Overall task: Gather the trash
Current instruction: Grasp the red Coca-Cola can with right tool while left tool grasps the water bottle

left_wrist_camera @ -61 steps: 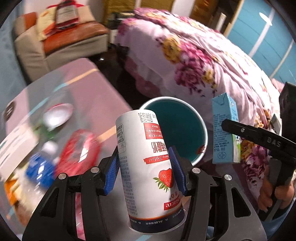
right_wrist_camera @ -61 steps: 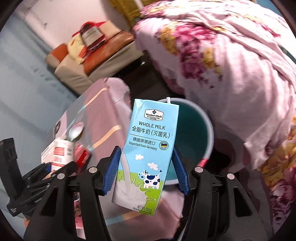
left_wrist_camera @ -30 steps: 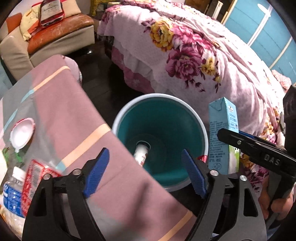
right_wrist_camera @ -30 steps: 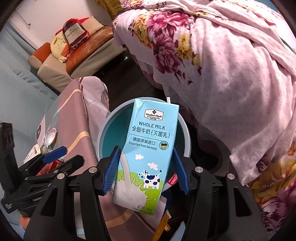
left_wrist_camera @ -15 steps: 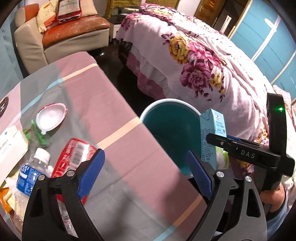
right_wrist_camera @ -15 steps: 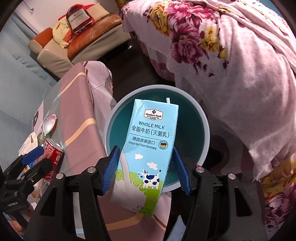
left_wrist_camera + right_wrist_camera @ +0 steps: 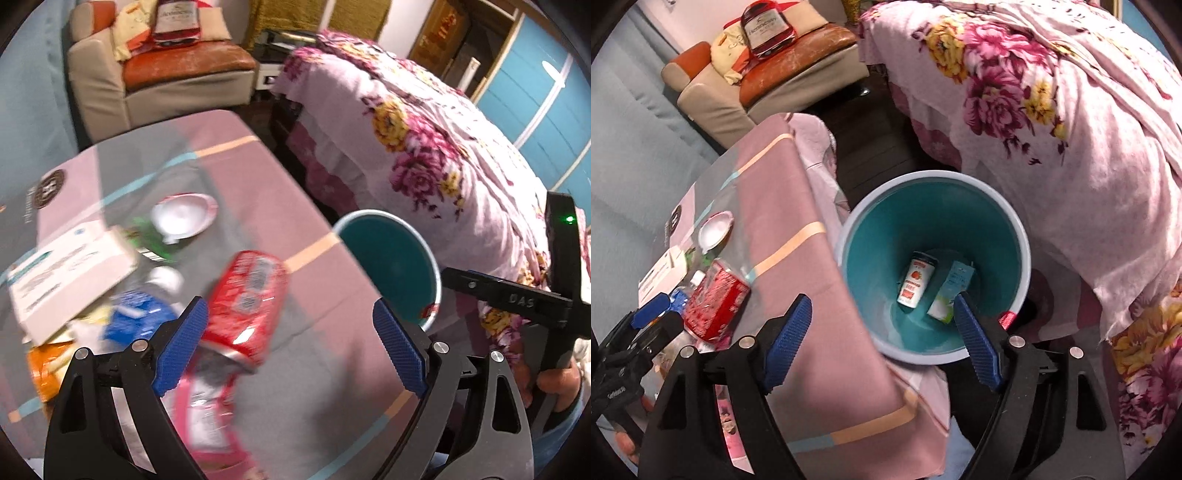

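Right tool [image 7: 882,343], just spreading, empty above milk carton [image 7: 951,291] leaning upright in bin [image 7: 923,354].

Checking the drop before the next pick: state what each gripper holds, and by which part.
Nothing. The right gripper is open over the bin, its jaws just opened; the milk carton lies inside. The left gripper is open, empty.

bed, floral pink cover [image 7: 1071,129]: 1 to 3 o'clock | armchair, beige with orange cushion [image 7: 768,77]: 11 o'clock, bottle-shaped red item [image 7: 768,27] on top | blue panelled wall [image 7: 546,92]: 2 o'clock, left wrist view | dark floor [image 7: 871,140]: between armchair and bed
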Tool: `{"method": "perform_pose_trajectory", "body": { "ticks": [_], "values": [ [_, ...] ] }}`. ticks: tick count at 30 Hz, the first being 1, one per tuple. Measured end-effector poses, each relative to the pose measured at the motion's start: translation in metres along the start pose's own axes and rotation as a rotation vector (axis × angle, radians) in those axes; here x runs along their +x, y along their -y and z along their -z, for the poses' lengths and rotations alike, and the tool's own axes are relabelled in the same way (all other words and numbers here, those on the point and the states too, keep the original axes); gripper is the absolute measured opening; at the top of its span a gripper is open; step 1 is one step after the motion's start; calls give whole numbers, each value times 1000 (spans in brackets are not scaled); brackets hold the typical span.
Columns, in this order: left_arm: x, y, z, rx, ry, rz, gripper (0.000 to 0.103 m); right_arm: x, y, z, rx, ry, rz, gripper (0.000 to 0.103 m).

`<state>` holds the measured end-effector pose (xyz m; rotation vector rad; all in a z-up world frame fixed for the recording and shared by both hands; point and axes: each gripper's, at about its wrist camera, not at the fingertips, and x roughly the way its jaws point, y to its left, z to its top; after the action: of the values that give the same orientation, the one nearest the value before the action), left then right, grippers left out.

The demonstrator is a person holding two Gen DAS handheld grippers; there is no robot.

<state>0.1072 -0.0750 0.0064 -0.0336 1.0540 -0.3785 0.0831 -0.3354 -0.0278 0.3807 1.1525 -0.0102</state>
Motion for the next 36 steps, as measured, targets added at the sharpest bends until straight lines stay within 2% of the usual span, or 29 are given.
{"method": "perform_pose_trajectory", "body": {
  "ticks": [7,13,23,30,36],
  "values": [
    [-23,-57,18,-67,0,-69,91,-2,-42,3,-57,-21,-20,75],
    [-28,-85,36,-91,-13,-95,91,6,-81,8,-122,-58,-33,75],
    [-29,-107,48,-107,-12,-75,91,37,-132,9,-164,-152,-81,75],
    [-32,-122,49,-119,4,-61,91,60,-155,4,-156,-192,-103,75],
    [-35,-129,46,-131,10,-40,91,89,-168,0,-124,-244,-157,75]
  ]
}}
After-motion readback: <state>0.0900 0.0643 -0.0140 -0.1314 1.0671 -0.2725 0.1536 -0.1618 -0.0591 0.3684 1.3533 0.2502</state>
